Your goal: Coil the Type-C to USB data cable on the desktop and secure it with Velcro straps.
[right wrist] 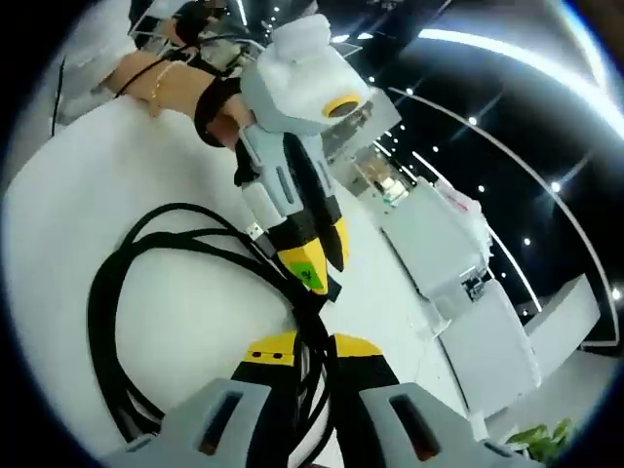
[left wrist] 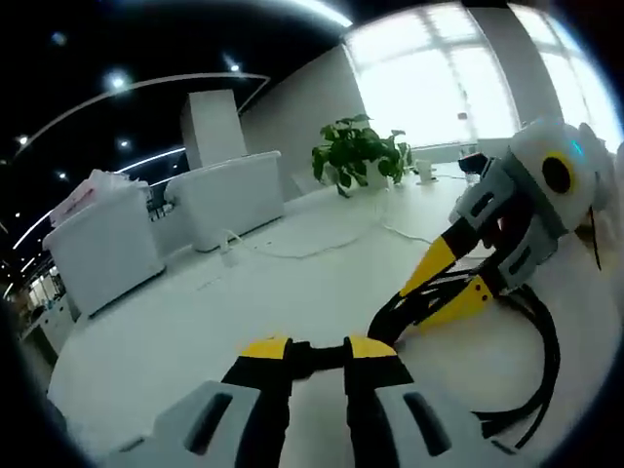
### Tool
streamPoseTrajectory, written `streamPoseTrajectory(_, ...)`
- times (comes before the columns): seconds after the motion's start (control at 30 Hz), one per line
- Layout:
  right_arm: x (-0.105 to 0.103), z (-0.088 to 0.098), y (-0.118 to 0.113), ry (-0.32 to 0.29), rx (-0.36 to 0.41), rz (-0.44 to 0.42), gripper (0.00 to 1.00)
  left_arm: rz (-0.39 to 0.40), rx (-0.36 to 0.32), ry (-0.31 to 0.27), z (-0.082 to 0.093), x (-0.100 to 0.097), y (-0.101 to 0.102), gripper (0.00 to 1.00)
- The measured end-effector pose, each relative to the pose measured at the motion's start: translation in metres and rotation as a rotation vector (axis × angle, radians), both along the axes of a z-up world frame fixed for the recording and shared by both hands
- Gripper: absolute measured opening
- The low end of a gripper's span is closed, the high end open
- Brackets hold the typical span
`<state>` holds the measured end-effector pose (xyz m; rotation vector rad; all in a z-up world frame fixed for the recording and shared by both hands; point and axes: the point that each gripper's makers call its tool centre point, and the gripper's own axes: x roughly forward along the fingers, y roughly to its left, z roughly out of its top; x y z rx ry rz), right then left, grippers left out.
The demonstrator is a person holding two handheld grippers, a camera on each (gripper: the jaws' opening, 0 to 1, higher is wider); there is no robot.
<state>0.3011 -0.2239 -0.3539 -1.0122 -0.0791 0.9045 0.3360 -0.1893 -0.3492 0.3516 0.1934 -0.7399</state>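
Both hand-held grippers (left wrist: 317, 351) (right wrist: 314, 343) pinch the coiled black cable (right wrist: 127, 292).

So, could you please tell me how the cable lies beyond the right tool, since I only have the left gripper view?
Observer: In the right gripper view the cable lies in several loose loops on the white desktop.
Operator: Thank you. Is either plug visible?
Observer: Yes, a metal plug end sticks out beside the left tool, just above its tips.
Operator: And where do the strands go at the right tool?
Observer: They pass between the jaws of the right tool.
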Motion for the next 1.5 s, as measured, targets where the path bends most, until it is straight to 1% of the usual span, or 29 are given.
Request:
streamPoseTrajectory(0.07, -0.002, 0.001, 0.005, 0.005, 0.008, 0.026, 0.1, 0.0, 0.006, -0.003, 0.0, 0.0, 0.0, 0.21)
streamPoseTrajectory(0.13, -0.002, 0.003, 0.006, 0.001, 0.004, 0.031, 0.1, 0.002, 0.012, -0.006, 0.001, 0.0, 0.001, 0.21)
streamPoseTrajectory(0.17, -0.003, 0.003, 0.006, -0.004, -0.012, 0.043, 0.1, 0.004, 0.016, -0.007, 0.001, 0.0, 0.002, 0.21)
streamPoseTrajectory(0.2, -0.006, 0.003, 0.005, -0.015, -0.037, 0.063, 0.06, 0.006, 0.017, -0.006, 0.001, 0.001, 0.003, 0.21)
streamPoseTrajectory(0.23, -0.008, 0.001, 0.004, -0.022, -0.056, 0.079, 0.05, 0.007, 0.015, -0.004, 0.0, 0.001, 0.004, 0.21)
streamPoseTrajectory(0.27, -0.007, 0.0, 0.002, -0.024, -0.058, 0.075, 0.06, 0.006, 0.008, 0.002, 0.0, 0.001, 0.004, 0.21)
streamPoseTrajectory(0.33, -0.004, 0.0, -0.001, -0.012, -0.036, 0.044, 0.06, 0.002, -0.002, 0.009, 0.0, 0.001, 0.002, 0.21)
streamPoseTrajectory(0.4, -0.004, 0.002, 0.001, -0.004, -0.01, 0.05, 0.05, 0.001, 0.006, 0.004, 0.0, 0.001, 0.001, 0.21)
streamPoseTrajectory(0.47, -0.004, 0.005, 0.002, -0.012, -0.001, 0.056, 0.02, 0.001, 0.016, -0.002, 0.0, 0.002, 0.001, 0.21)
streamPoseTrajectory(0.6, -0.007, 0.01, 0.006, 0.014, -0.01, 0.072, 0.02, 0.014, 0.022, -0.002, 0.0, 0.003, 0.004, 0.21)
streamPoseTrajectory(0.63, -0.009, 0.011, 0.008, 0.037, 0.003, 0.077, 0.01, 0.022, 0.033, -0.007, 0.0, 0.005, 0.007, 0.21)
streamPoseTrajectory(0.73, -0.01, 0.018, 0.01, 0.044, -0.001, 0.086, 0.01, 0.035, 0.055, -0.017, 0.0, 0.006, 0.011, 0.21)
streamPoseTrajectory(0.83, -0.007, 0.026, 0.016, 0.028, -0.004, 0.093, 0.01, 0.035, 0.07, -0.015, 0.0, 0.004, 0.012, 0.2)
streamPoseTrajectory(0.93, -0.003, 0.03, 0.026, 0.059, -0.001, 0.112, 0.01, 0.017, 0.09, -0.007, -0.003, 0.001, 0.009, 0.19)
streamPoseTrajectory(1.03, 0.013, 0.03, 0.035, 0.071, -0.022, 0.108, 0.01, 0.009, 0.129, -0.025, -0.004, 0.002, 0.006, 0.18)
streamPoseTrajectory(1.1, 0.022, 0.027, 0.038, 0.115, -0.024, 0.098, 0.01, 0.008, 0.142, -0.032, -0.004, 0.002, 0.007, 0.18)
streamPoseTrajectory(1.17, 0.032, 0.02, 0.042, 0.199, -0.009, 0.076, 0.01, 0.009, 0.144, -0.031, -0.004, 0.002, 0.009, 0.18)
streamPoseTrajectory(1.2, 0.037, 0.018, 0.045, 0.223, -0.003, 0.074, 0.01, 0.011, 0.142, -0.029, -0.004, 0.002, 0.01, 0.18)
streamPoseTrajectory(1.27, 0.048, 0.007, 0.046, 0.27, -0.047, 0.054, 0.01, 0.014, 0.142, -0.025, -0.005, 0.003, 0.012, 0.18)
streamPoseTrajectory(1.3, 0.054, 0.002, 0.045, 0.278, -0.072, 0.037, 0.01, 0.012, 0.147, -0.023, -0.007, 0.003, 0.012, 0.18)
streamPoseTrajectory(1.33, 0.057, -0.003, 0.046, 0.289, -0.089, 0.038, 0.01, 0.013, 0.151, -0.024, -0.008, 0.003, 0.013, 0.18)
streamPoseTrajectory(1.37, 0.058, -0.009, 0.045, 0.313, -0.114, 0.024, 0.01, 0.014, 0.153, -0.024, -0.008, 0.003, 0.013, 0.17)
streamPoseTrajectory(1.43, 0.06, -0.014, 0.049, 0.328, -0.117, 0.024, 0.01, 0.013, 0.153, -0.024, -0.008, 0.003, 0.012, 0.17)
streamPoseTrajectory(1.5, 0.062, -0.018, 0.052, 0.34, -0.151, 0.024, 0.01, 0.011, 0.157, -0.026, -0.008, 0.003, 0.013, 0.17)
